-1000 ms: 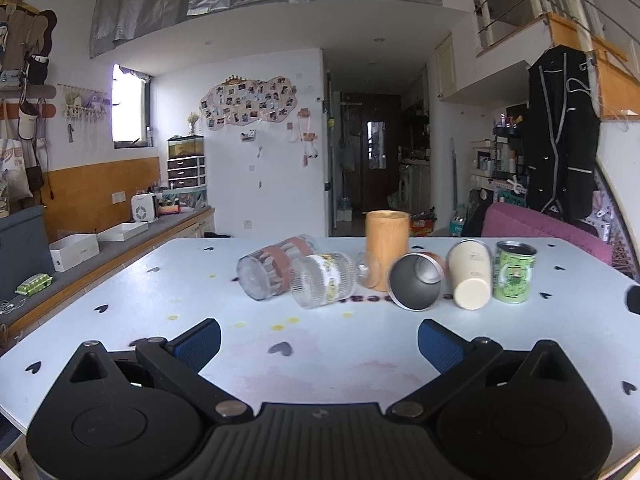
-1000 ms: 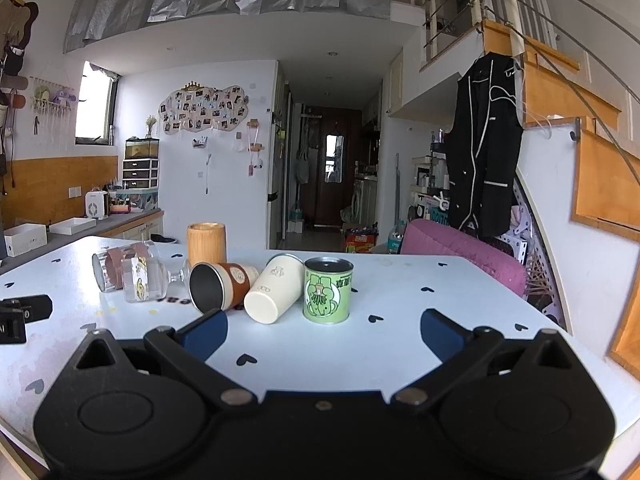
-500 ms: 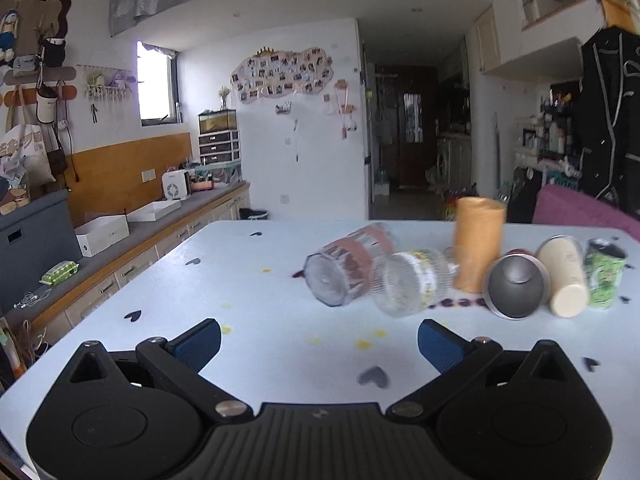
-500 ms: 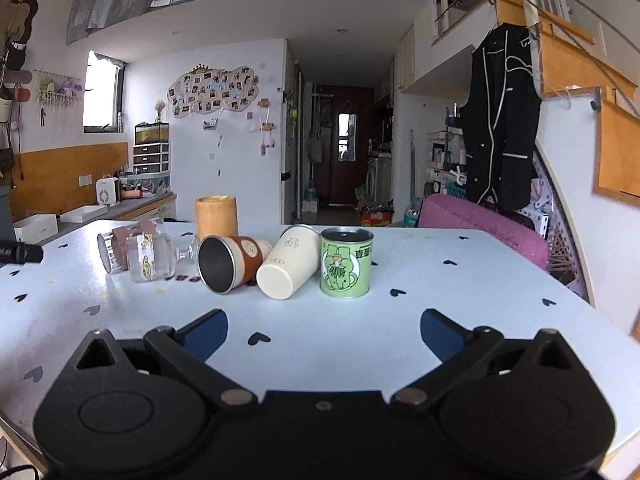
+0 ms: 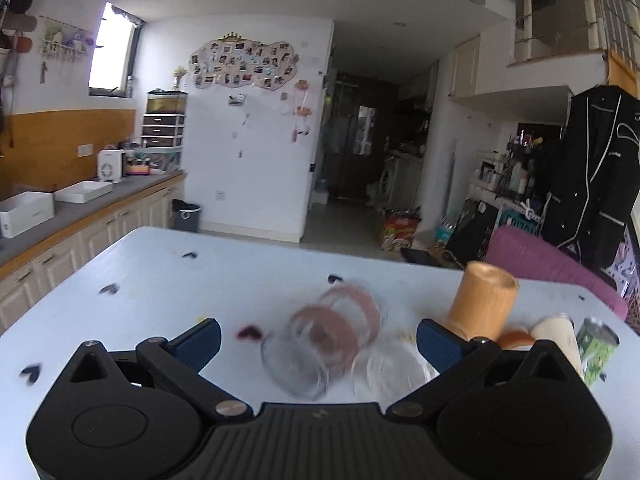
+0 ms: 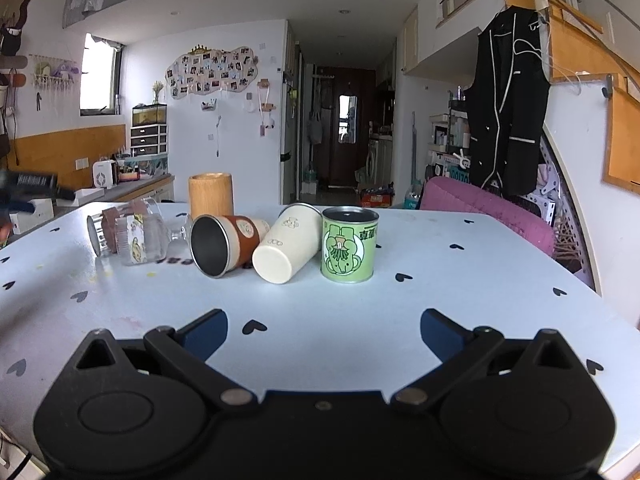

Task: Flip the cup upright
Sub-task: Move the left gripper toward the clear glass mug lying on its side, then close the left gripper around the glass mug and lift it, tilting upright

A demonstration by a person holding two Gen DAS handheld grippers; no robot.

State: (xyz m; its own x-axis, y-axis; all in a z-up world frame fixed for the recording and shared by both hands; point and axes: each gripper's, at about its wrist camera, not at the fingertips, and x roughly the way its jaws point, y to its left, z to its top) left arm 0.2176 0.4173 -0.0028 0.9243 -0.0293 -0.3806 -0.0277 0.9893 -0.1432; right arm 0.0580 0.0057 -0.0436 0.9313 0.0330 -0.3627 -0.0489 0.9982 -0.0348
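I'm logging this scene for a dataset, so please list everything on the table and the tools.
Glass with brown band: 1, clear, on its side, far left of the row.
Ribbed glass with sticker: 1, clear, on its side, beside the first glass.
Wooden cup: 1, tan, upright, behind the row.
Steel cup with brown sleeve: 1, on its side, mouth toward camera.
Cream cup: 1, on its side, base toward camera.
Green can: 1, upright, right end.
Table: 1, white with black hearts.
Left tool: open, closing in on the glasses.
Right tool: open, short of the cups.
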